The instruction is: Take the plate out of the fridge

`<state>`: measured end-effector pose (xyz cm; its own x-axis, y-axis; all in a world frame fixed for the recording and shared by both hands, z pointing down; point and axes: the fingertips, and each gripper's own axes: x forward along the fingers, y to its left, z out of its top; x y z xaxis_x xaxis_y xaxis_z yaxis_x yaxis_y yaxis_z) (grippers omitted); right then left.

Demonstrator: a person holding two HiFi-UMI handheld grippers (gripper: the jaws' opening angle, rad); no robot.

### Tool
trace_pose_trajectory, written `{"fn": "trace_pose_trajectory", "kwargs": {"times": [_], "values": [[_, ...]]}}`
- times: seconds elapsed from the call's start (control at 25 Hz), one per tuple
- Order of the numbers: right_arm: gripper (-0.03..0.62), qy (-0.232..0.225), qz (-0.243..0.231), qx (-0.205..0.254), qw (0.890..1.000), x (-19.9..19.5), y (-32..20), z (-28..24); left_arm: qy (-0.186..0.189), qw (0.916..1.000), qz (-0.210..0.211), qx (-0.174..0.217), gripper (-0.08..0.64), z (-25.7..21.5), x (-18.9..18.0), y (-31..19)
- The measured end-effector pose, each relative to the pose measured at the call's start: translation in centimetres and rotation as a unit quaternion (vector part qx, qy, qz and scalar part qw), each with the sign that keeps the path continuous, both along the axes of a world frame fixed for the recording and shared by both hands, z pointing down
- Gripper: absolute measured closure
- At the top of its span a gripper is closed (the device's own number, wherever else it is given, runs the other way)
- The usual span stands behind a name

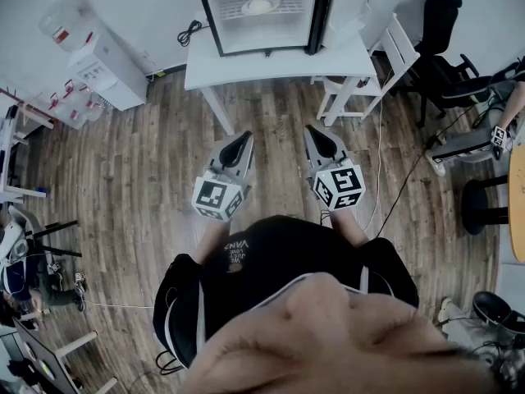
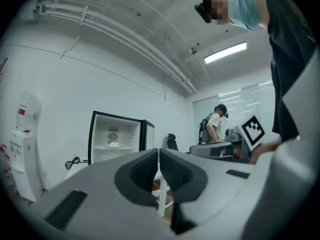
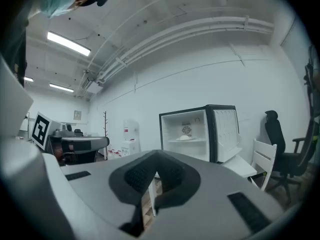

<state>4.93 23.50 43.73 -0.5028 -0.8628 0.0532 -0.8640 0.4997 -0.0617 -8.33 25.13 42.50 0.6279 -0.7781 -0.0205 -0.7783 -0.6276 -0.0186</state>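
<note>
Jaws pressed together and empty on both the left gripper (image 1: 243,138) and right gripper (image 1: 315,131), held level side by side, point toward the plate (image 1: 261,6) on the open fridge's (image 1: 212,15) shelf, far ahead atop the white surface (image 1: 271,66), neither gripper clearly nearer.

Both grippers centre frame, level, side by side: left gripper (image 1: 239,144) and right gripper (image 1: 321,139) closed, empty.
</note>
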Motion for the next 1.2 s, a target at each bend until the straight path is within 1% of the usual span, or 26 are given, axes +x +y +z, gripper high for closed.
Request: {"fn": "trace_pose_trajectory", "kwargs": {"times": [0.16,0.28,0.44,0.72,0.88,1.2], "values": [[0.581,0.002,-0.002,-0.001,1.000,0.3,-0.2,0.2,-0.001,1.0000,0.001,-0.005,0.540,0.4,0.4,-0.1],[0.580,-0.004,-0.007,0.000,1.000,0.4,-0.3,0.2,0.000,1.0000,0.000,-0.007,0.541,0.5,0.5,-0.2],[0.580,-0.014,-0.016,0.005,1.000,0.7,-0.6,0.1,0.002,0.9999,-0.007,-0.007,0.540,0.6,0.8,-0.5],[0.580,-0.019,-0.023,-0.004,1.000,1.9,-1.5,0.6,0.005,0.9998,-0.019,-0.008,0.540,0.9,1.5,-1.0],[0.580,-0.014,-0.034,-0.004,0.999,2.6,-2.1,0.8,0.015,0.9993,-0.031,-0.015,0.540,1.3,2.0,-1.7],[0.580,-0.009,-0.061,-0.005,0.998,4.3,-3.2,1.0,0.015,0.9978,-0.063,-0.014,0.540,1.8,3.0,-2.2]]}}
